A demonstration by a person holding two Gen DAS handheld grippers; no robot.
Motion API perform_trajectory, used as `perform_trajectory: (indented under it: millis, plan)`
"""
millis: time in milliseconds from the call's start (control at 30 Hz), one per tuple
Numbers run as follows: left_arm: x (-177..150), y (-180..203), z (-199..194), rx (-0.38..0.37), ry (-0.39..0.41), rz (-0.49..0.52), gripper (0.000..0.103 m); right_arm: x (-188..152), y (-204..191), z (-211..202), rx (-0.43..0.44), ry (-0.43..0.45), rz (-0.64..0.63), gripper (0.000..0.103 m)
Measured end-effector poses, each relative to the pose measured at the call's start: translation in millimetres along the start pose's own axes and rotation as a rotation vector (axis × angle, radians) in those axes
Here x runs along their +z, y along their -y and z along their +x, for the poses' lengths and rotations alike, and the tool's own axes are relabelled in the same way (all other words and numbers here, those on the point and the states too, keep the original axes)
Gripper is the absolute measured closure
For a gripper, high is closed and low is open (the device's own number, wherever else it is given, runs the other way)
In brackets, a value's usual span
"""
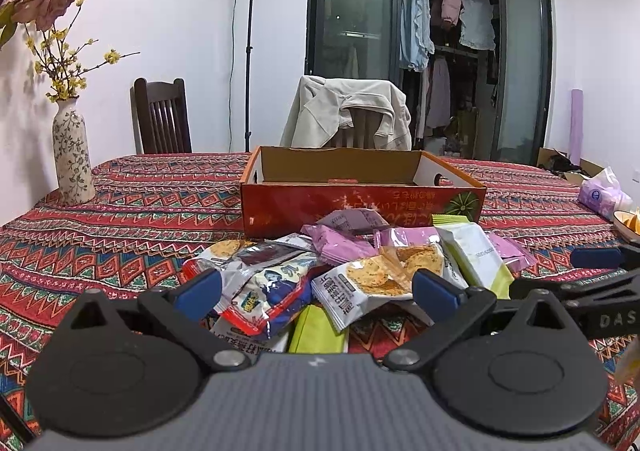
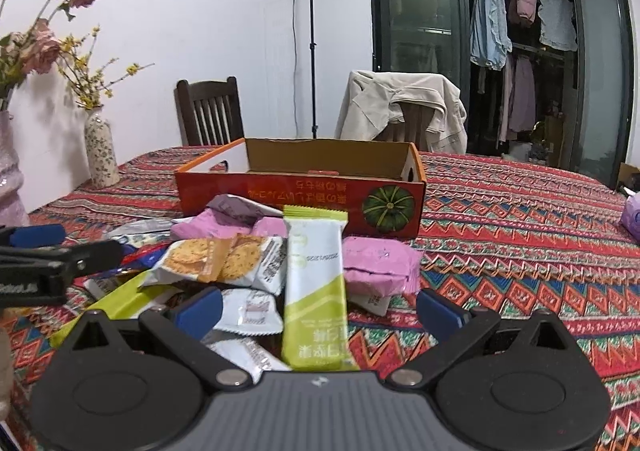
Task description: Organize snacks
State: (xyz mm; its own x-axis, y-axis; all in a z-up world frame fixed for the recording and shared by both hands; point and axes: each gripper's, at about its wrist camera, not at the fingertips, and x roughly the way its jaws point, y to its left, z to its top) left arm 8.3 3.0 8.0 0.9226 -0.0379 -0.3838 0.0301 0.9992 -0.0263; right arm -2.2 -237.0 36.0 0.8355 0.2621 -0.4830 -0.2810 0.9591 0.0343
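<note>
A heap of snack packets (image 1: 352,259) lies on the patterned tablecloth in front of an orange cardboard box (image 1: 360,199), whose inside looks bare. My left gripper (image 1: 316,291) is open, its blue pads spread around a cracker packet (image 1: 368,283) and a blue-and-red packet (image 1: 268,291). My right gripper (image 2: 318,309) is open too, straddling a white-and-green packet (image 2: 316,279) that lies lengthwise between its fingers. Pink packets (image 2: 380,263) sit to its right, cracker packets (image 2: 224,259) to its left. The orange box (image 2: 300,195) stands just behind the heap. Neither gripper grips anything.
A floral vase (image 1: 72,155) with flowers stands at the table's left. A tissue pack (image 1: 604,191) and a bowl (image 1: 628,221) sit far right. Two chairs (image 1: 160,117) stand behind the table, one draped with a beige jacket (image 1: 352,111). Bare tablecloth (image 2: 520,235) spreads right of the heap.
</note>
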Motion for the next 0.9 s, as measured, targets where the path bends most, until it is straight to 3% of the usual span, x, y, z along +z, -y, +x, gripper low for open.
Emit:
perform_trajectory:
  millis: [133,267,333,467,567,900]
  plan:
    - [3.1,-3.0,2.1,0.012,0.002,-0.003,0.000,7.7,0.8,16.1,-0.019,-0.030,-0.010,0.017]
    - [4.6,-6.3,5.6,0.024,-0.013,-0.010,0.000,13.0,-0.4,36.9,-0.023,-0.069,-0.021,0.025]
    - [5.5,-8.0,7.2,0.026,-0.022,-0.013,0.000,13.9,-0.8,46.4,-0.028,-0.089,-0.025,0.035]
    - [7.4,-7.9,9.2,0.010,-0.035,-0.012,0.000,10.3,-0.4,60.1,-0.018,-0.125,-0.013,0.044]
    - [9.1,-2.8,11.8,-0.008,-0.046,0.004,0.000,5.1,1.2,64.6,-0.003,-0.145,0.003,0.061]
    - [11.1,23.6,34.2,-0.052,-0.142,0.082,0.000,4.9,8.9,39.4,-0.020,-0.055,0.048,0.066]
